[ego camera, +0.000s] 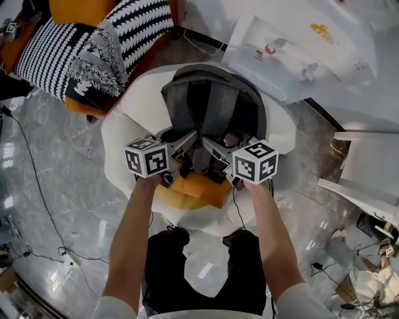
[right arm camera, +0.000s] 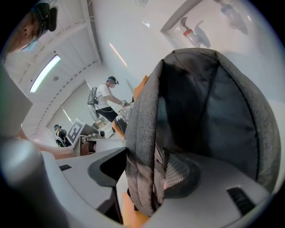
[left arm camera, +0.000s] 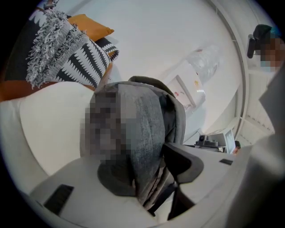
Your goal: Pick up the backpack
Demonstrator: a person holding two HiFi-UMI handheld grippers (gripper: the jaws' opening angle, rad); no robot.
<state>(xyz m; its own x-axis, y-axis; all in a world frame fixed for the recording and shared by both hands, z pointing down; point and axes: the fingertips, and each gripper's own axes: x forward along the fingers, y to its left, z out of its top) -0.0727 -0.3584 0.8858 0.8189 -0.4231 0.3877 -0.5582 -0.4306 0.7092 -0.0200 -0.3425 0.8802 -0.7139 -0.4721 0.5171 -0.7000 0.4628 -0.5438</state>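
Gripping one grey shoulder strap point(left arm camera: 149, 133), the left gripper point(left arm camera: 149, 165) was clenched: strap pinched between its two pads, webbing hanging below. Right gripper point(right arm camera: 144, 165) was released, jaws wide around the other strap point(right arm camera: 140, 147). That strap lay against the pad at 3 o'clock, with the pad at 9 o'clock just beside it and no visible squeeze.

Backpack point(ego camera: 212, 106) was grey, standing upright on a white round chair point(ego camera: 121, 128) at head-view centre, its strap side facing the person. Both grippers met at the backpack's 6 o'clock edge, marker cubes side by side, left one at 8 o'clock of the pack and right one at 5 o'clock. Orange cushion point(ego camera: 193, 190) lay on the chair directly at 6 o'clock of the backpack, under the grippers.

Black-and-white striped pillows point(ego camera: 56, 50) sat at 10 o'clock on an orange sofa point(ego camera: 81, 9), apart from the chair. White printed bags point(ego camera: 299, 50) lay at 1 o'clock, near the chair rim. Thin black cable point(ego camera: 43, 199) ran over the glossy floor at 8 o'clock. White shelf point(ego camera: 368, 168) stood at 3 o'clock.

Right gripper view also caught a person point(right arm camera: 104, 95) far back at 9 o'clock, too small for detail.
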